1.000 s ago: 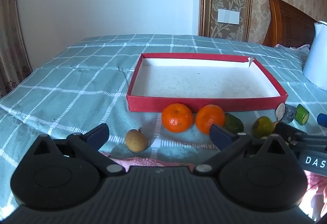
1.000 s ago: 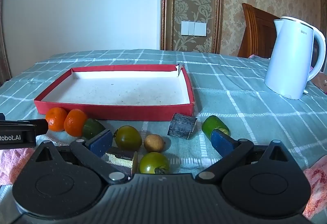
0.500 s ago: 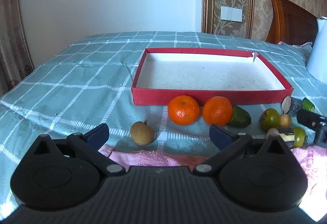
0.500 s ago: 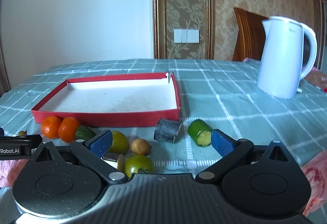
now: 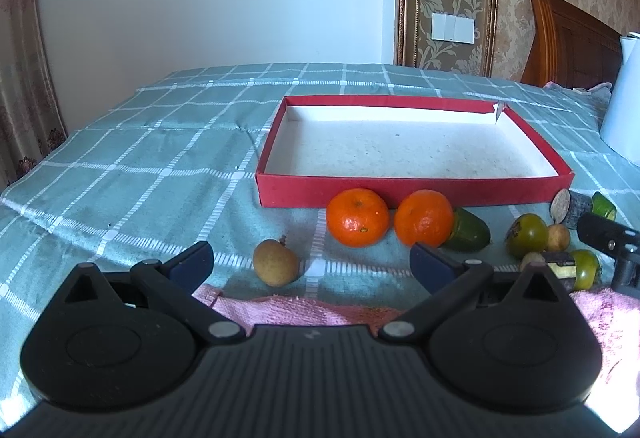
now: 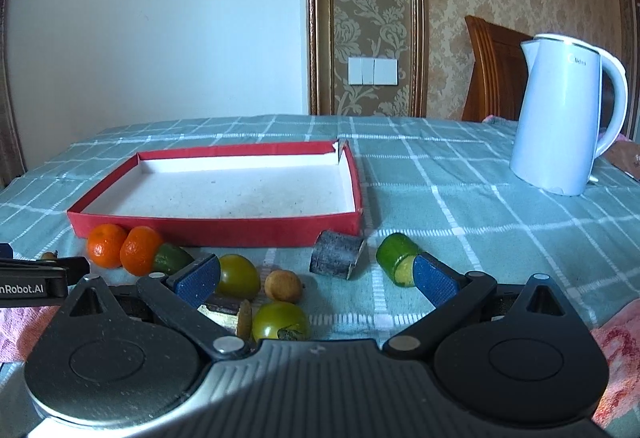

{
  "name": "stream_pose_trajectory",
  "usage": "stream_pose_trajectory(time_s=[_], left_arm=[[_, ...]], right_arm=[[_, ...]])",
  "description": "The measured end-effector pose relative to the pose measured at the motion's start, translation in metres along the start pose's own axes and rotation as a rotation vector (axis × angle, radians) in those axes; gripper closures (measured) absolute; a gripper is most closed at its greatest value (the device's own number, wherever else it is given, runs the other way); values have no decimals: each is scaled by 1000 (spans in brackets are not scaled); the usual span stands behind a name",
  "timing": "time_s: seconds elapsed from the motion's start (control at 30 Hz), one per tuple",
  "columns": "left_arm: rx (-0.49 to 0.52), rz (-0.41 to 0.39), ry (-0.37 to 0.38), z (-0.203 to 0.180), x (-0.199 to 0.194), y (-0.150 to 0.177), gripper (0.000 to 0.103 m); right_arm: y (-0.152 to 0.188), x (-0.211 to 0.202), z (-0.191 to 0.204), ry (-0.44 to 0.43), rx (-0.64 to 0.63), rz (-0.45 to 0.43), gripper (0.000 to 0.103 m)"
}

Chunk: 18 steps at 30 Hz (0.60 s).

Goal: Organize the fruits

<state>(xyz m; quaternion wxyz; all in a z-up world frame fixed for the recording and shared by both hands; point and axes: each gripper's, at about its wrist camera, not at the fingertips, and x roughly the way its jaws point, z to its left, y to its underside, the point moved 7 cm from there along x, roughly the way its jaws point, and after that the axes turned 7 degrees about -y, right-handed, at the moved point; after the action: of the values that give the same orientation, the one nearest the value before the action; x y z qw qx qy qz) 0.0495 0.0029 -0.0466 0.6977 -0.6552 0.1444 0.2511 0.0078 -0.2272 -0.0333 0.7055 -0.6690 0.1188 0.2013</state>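
A red tray [image 5: 412, 192] [image 6: 216, 230] with a white floor lies on the checked cloth. Along its near wall sit two oranges [image 5: 357, 217] [image 6: 105, 251], a cucumber piece [image 5: 468, 234], green tomatoes [image 6: 237, 276], a small brown fruit [image 6: 283, 286], a dark cut stalk [image 6: 337, 259] and a green cucumber chunk [image 6: 398, 258]. Another brown fruit [image 5: 275, 268] lies just ahead of my left gripper [image 5: 310, 264], which is open and holds nothing. My right gripper [image 6: 316, 276] is open too, above the tomatoes.
A white electric kettle [image 6: 566, 118] stands at the back right. A pink towel [image 5: 320, 310] lies along the near table edge under both grippers. A wooden chair back [image 6: 492, 70] rises behind the table. The cloth left of the tray is bare.
Both grippers have pulled back and risen a little, so the tray and fruits sit farther off and higher in view. Both stay open; no fruit has moved.
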Motion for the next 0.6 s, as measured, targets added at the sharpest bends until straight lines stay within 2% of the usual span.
stream_pose_trajectory(time_s=[0.6], left_arm=[[19,0,5,0,7,3,0]], right_arm=[[2,5,0,-2,0,21,0]])
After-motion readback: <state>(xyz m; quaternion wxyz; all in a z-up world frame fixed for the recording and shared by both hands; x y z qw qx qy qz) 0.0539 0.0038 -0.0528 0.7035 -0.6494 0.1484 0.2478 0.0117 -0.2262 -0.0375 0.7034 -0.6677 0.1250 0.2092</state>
